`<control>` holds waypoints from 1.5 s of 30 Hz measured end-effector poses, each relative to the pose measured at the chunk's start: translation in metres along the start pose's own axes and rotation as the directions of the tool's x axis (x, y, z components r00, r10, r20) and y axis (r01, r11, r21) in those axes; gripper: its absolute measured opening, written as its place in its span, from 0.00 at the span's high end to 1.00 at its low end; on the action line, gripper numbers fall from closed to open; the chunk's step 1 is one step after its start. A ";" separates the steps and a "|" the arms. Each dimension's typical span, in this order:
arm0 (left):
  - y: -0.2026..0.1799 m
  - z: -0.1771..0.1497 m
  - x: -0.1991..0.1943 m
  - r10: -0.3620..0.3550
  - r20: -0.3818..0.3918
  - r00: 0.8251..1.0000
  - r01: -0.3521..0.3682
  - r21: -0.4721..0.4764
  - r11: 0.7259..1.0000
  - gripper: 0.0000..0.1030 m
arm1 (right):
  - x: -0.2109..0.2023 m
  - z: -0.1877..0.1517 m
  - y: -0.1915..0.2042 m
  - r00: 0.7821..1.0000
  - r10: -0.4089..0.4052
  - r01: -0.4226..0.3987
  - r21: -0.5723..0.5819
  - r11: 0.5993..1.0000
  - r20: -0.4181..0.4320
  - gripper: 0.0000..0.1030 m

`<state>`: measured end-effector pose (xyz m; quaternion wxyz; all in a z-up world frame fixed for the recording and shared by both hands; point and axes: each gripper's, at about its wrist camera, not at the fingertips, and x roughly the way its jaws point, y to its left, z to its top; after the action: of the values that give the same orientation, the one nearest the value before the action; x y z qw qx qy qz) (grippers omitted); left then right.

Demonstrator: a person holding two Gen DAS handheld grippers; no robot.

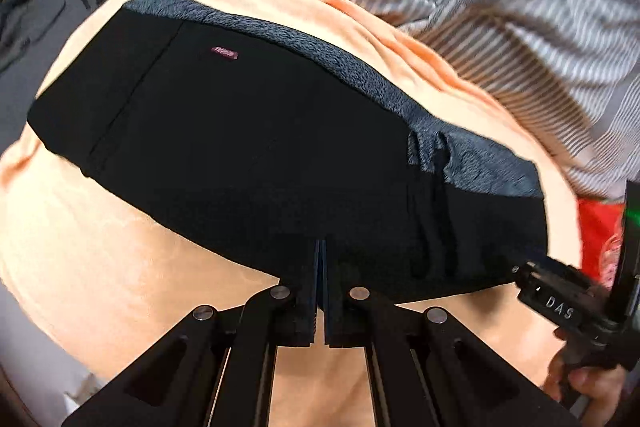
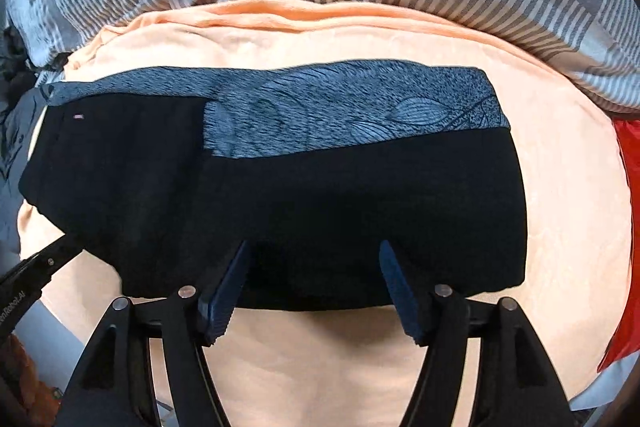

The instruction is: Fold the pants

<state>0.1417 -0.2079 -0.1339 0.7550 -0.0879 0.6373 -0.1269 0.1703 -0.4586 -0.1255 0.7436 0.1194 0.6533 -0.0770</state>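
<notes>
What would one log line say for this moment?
pants: folded on orange cloth | left tongs: shut, empty | right tongs: open above pants

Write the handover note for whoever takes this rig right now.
Left gripper: shut, tips at the near edge of the pants; whether it pinches cloth, cannot tell.
Right gripper: open over the near edge, gripping nothing.
Pants: folded into a flat bundle on the peach sheet, patterned grey lining showing along the far edge.
Left: probably check and smooth the fold.

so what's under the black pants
A peach sheet lies under the black pants, showing all around them. A blue-grey patterned fabric pokes out along their far edge. How far it runs beneath is covered.
</notes>
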 end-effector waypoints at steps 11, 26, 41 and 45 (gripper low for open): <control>0.065 -0.001 0.000 -0.077 -0.004 0.997 0.075 -0.157 0.985 0.98 | -0.015 -0.010 0.055 0.999 0.037 -0.033 -0.113 0.993 0.035 0.31; 0.107 0.010 -0.012 -0.061 0.047 0.997 0.070 -0.213 0.975 0.02 | -0.012 -0.015 0.101 0.998 0.060 -0.058 -0.165 0.985 0.007 0.31; 0.183 0.035 -0.005 -0.151 0.195 0.969 0.224 -0.440 0.869 0.02 | -0.015 -0.013 0.126 0.995 0.102 -0.100 -0.200 0.975 0.001 0.31; 0.196 0.034 0.007 -0.227 0.232 0.946 0.316 -0.500 0.807 0.03 | -0.015 -0.013 0.132 0.993 0.118 -0.114 -0.219 0.969 0.004 0.32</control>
<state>0.1923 -0.0244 -0.1927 0.7240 -0.3931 0.5650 -0.0453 0.1920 -0.3295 -0.1021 0.7611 0.0744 0.6433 0.0376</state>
